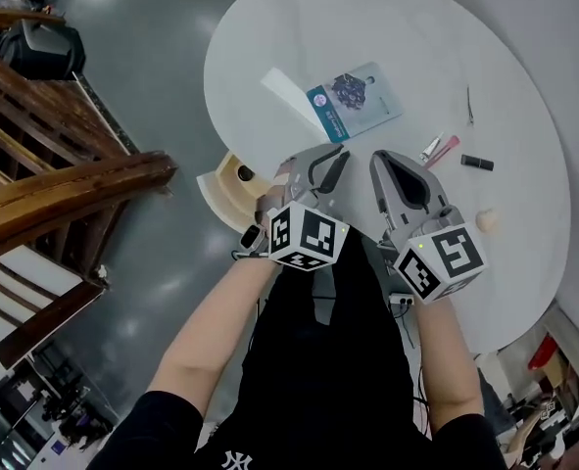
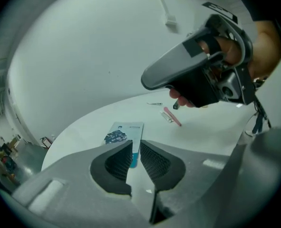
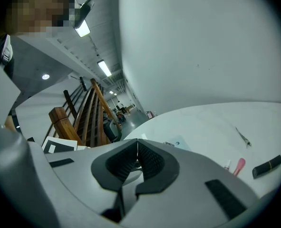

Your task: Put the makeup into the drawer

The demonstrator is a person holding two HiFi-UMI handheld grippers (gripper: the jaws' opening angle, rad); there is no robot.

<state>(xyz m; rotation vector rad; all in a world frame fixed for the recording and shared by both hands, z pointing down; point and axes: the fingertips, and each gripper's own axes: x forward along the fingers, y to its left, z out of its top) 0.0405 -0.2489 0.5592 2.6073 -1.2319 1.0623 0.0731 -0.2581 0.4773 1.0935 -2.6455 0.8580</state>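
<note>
Bench, round and white, with lots of bare room
Left claw, open just a crack and empty, sits by the near edge, aimed at a blue card. Right claw is pressed together, empty too. Farther right lies the makeup: pink tube, black lipstick, well in from the edge.

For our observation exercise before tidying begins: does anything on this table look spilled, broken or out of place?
Nothing stands out. The pink tube, black lipstick, tweezers, round puff and printed packet lie loose but intact on the white table, with no spill or damage visible.
</note>
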